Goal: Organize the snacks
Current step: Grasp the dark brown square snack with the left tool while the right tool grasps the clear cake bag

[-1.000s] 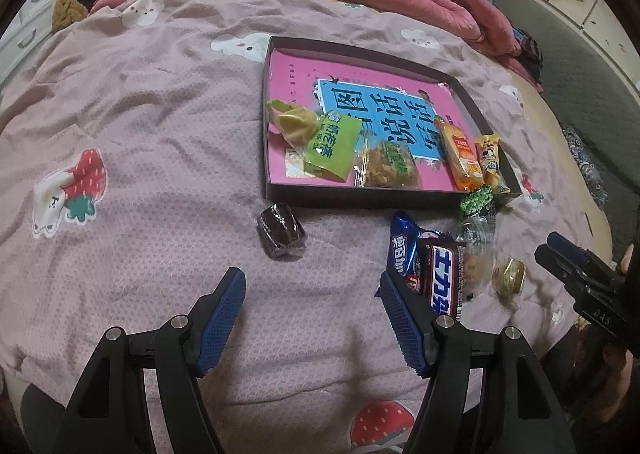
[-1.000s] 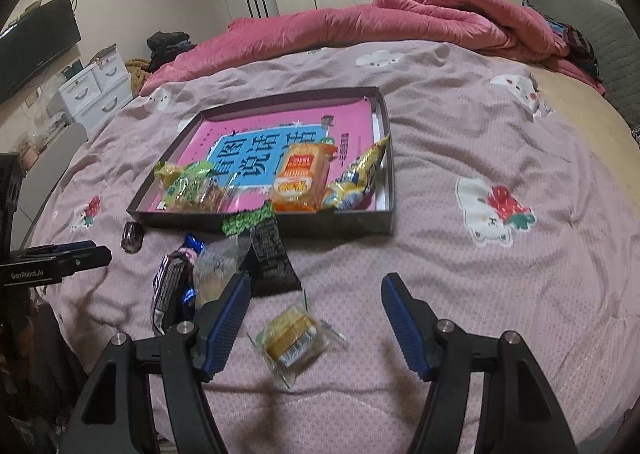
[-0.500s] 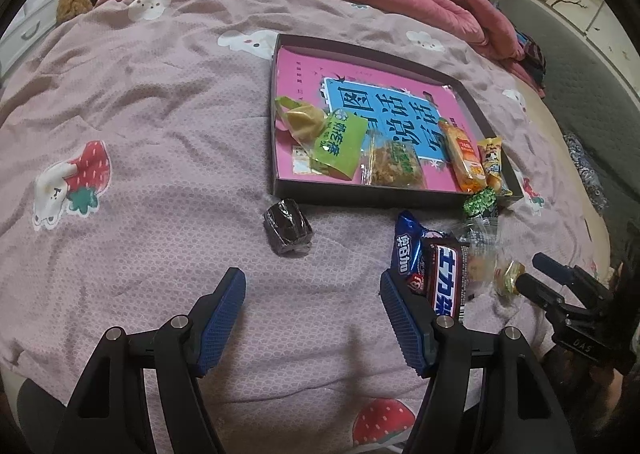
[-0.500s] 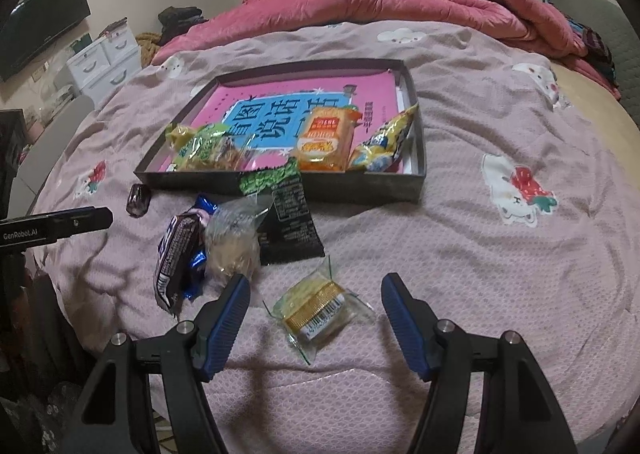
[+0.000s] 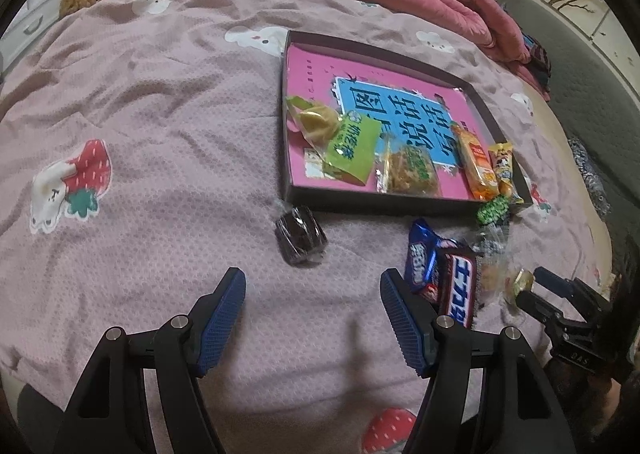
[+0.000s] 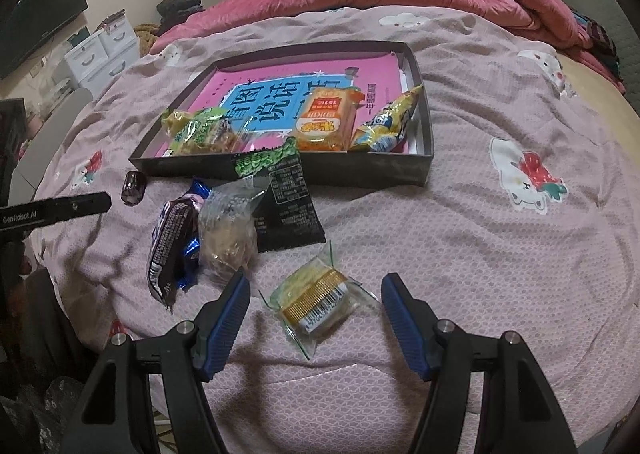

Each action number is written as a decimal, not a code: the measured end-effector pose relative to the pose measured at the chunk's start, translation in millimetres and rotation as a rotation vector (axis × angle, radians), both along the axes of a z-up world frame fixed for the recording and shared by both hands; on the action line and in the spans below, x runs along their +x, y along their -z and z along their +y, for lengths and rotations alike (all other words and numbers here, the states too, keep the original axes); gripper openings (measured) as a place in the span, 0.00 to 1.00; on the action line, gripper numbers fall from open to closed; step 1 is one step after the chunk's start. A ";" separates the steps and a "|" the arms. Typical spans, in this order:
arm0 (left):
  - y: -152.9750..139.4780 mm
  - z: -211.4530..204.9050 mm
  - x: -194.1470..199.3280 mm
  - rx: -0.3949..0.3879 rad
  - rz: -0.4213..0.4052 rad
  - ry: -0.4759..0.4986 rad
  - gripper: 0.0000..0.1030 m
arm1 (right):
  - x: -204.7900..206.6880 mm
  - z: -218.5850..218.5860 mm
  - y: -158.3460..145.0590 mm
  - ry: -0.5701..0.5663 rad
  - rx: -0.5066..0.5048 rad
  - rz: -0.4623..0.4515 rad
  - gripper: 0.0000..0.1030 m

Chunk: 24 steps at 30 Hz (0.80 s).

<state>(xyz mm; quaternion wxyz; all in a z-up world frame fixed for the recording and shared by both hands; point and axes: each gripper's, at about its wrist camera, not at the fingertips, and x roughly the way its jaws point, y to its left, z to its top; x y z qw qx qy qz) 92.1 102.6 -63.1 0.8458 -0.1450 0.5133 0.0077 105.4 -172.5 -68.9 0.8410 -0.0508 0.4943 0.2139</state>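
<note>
Left wrist view, L to R: left gripper (image 5: 312, 310) sits bottom centre w/ jaws apart, nothing between them, only the pink bedspread (image 5: 160, 94). Just above the gap lies a dark round wrapped snack (image 5: 300, 240). Centre-right is the dark tray (image 5: 285, 94) w/ a pink-blue book (image 5: 400, 106) as its floor; a green packet (image 5: 352, 146), clear bag of crisps (image 5: 408, 174), orange packet (image 5: 476, 162) and yellow packet (image 5: 505, 170) lie inside along the lower edge. Below the tray's lower right: blue wrapper (image 5: 420, 260) and a dark chocolate bar (image 5: 460, 286), touching. Far right edge, right gripper (image 5: 532, 292) pokes in.

Right wrist view, L to R: the left gripper's finger shows at left edge. Dark bar (image 6: 172, 246), clear bag of round biscuits (image 6: 228, 238) and a black-green packet (image 6: 286, 202) pile up centre-left, in front of the tray (image 6: 360, 170). Bottom centre, right gripper (image 6: 314, 308) has jaws apart astride a small clear-wrapped yellow cake (image 6: 320, 302); pads not touching it.
</note>
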 end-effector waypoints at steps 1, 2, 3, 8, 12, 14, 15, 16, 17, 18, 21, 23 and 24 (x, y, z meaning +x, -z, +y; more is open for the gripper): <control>1.8 1.2 2.4 0.006 0.000 0.001 0.70 | 0.2 0.2 0.8 -0.002 -0.001 0.002 0.66; 4.9 3.0 5.7 0.012 0.007 -0.003 0.70 | 0.4 0.3 1.4 -0.003 -0.002 0.004 0.66; 6.8 4.4 7.2 0.014 0.012 -0.007 0.70 | 0.8 0.7 2.3 -0.003 -0.004 0.005 0.66; 18.0 10.8 18.1 0.021 0.024 -0.001 0.70 | 5.5 -2.5 9.3 0.005 0.002 0.028 0.66; 23.4 12.3 25.2 0.020 0.022 0.012 0.70 | 7.1 -2.2 13.5 0.000 -0.007 0.029 0.66; 24.6 10.5 28.2 0.032 0.016 0.027 0.70 | 8.1 -2.5 15.1 -0.007 -0.004 0.030 0.66; 25.2 9.4 29.5 0.037 0.012 0.035 0.70 | 8.2 -3.0 15.5 -0.010 -0.001 0.030 0.66; 25.7 8.5 30.4 0.041 0.012 0.041 0.69 | 8.2 -3.2 15.7 -0.013 0.001 0.027 0.66; 26.1 7.5 31.4 0.044 0.010 0.046 0.69 | 8.5 -3.0 15.9 -0.017 0.002 0.024 0.66; 26.1 6.9 32.1 0.046 0.005 0.050 0.70 | 8.5 -2.6 15.9 -0.021 -0.001 0.019 0.66; 27.8 7.4 33.9 0.044 0.003 0.048 0.69 | 6.6 2.6 15.7 -0.052 -0.025 -0.005 0.66; 28.2 8.8 33.5 0.034 -0.004 0.044 0.69 | 4.7 7.4 16.6 -0.077 -0.042 -0.014 0.62; 28.4 9.2 33.1 0.032 -0.005 0.044 0.70 | 4.2 9.7 17.7 -0.088 -0.053 -0.016 0.62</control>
